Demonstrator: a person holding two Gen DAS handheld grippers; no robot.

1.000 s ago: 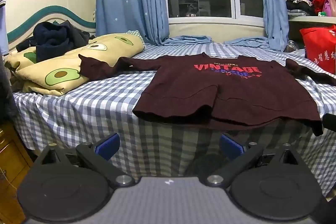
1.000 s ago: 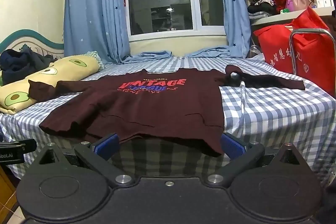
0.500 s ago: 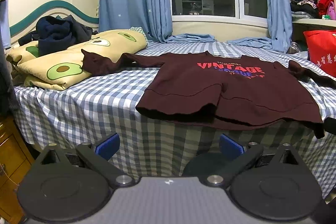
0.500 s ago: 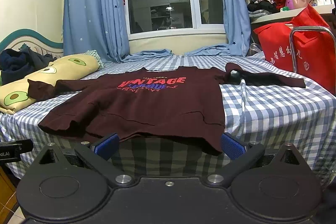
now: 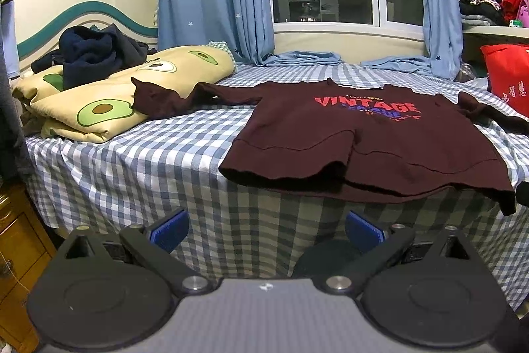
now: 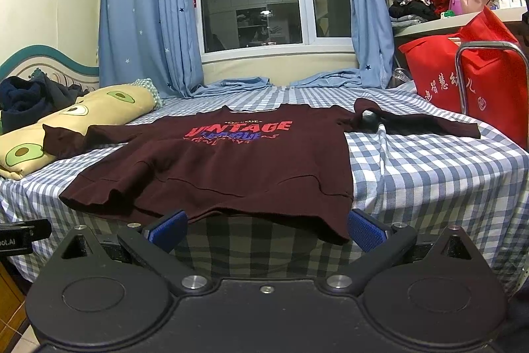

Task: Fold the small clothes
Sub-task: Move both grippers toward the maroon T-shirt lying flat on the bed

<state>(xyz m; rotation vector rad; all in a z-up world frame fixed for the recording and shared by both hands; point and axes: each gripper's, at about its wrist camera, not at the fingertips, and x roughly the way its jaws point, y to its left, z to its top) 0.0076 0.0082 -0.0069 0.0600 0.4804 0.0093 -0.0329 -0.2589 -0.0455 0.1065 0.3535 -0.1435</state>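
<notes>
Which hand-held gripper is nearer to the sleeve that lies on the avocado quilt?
Left. The left hand-held gripper is open before the bed's edge, on the side of that sleeve. The right hand-held gripper is open below the sweater's hem, farther away.

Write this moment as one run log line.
phase: approach | sweater: flat on bed, unfolded | left tool: open | right tool: open

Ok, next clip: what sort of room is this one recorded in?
A home bedroom, most likely. A bed with a checked sheet fills the view, a folded avocado-print quilt lies by the headboard, and blue star curtains hang at a dark window. A maroon sweatshirt lies spread on the bed.
</notes>
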